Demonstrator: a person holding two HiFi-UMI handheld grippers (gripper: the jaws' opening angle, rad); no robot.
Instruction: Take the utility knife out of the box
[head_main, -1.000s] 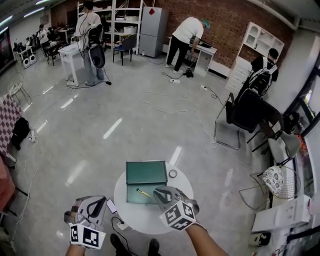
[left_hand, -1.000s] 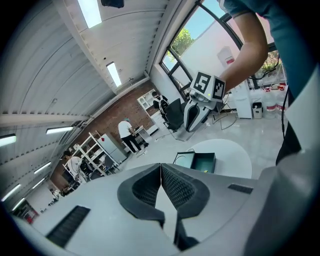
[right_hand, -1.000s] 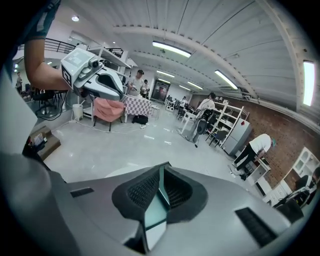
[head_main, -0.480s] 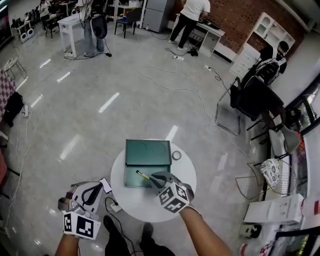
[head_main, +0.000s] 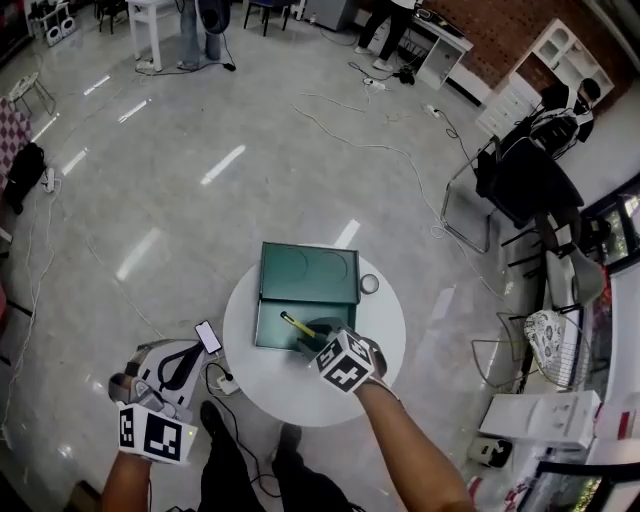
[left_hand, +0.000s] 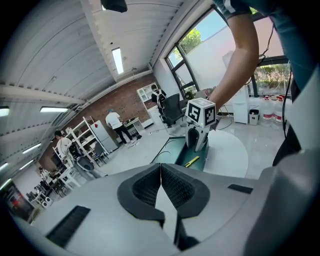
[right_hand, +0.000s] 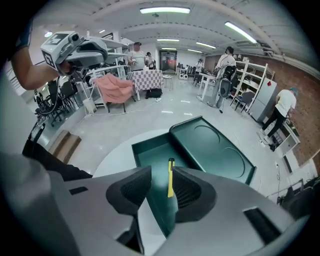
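An open dark green box (head_main: 268, 325) lies on a round white table (head_main: 370, 340), its lid (head_main: 310, 272) folded back. A yellow utility knife (head_main: 293, 325) rests in the box tray. My right gripper (head_main: 318, 336) hangs just above the tray's near right part, pointing steeply down. In the right gripper view its jaws (right_hand: 160, 187) are opening and stand wide, with the knife (right_hand: 170, 184) showing in the gap below, untouched. My left gripper (head_main: 185, 368) is low at the table's left side, off the box. In the left gripper view the left gripper (left_hand: 161, 182) is shut on nothing.
A phone (head_main: 208, 337) juts over the table's left edge, and a small ring (head_main: 370, 284) lies right of the lid. A power strip (head_main: 228, 383) and cables lie on the floor. Chairs (head_main: 520, 190), a wire basket (head_main: 550, 345) and white boxes (head_main: 545, 418) stand to the right.
Both grippers have come down. The right one has dropped onto the box tray beside the knife, and the left one has sunk beside the table. The head view has tilted further down.
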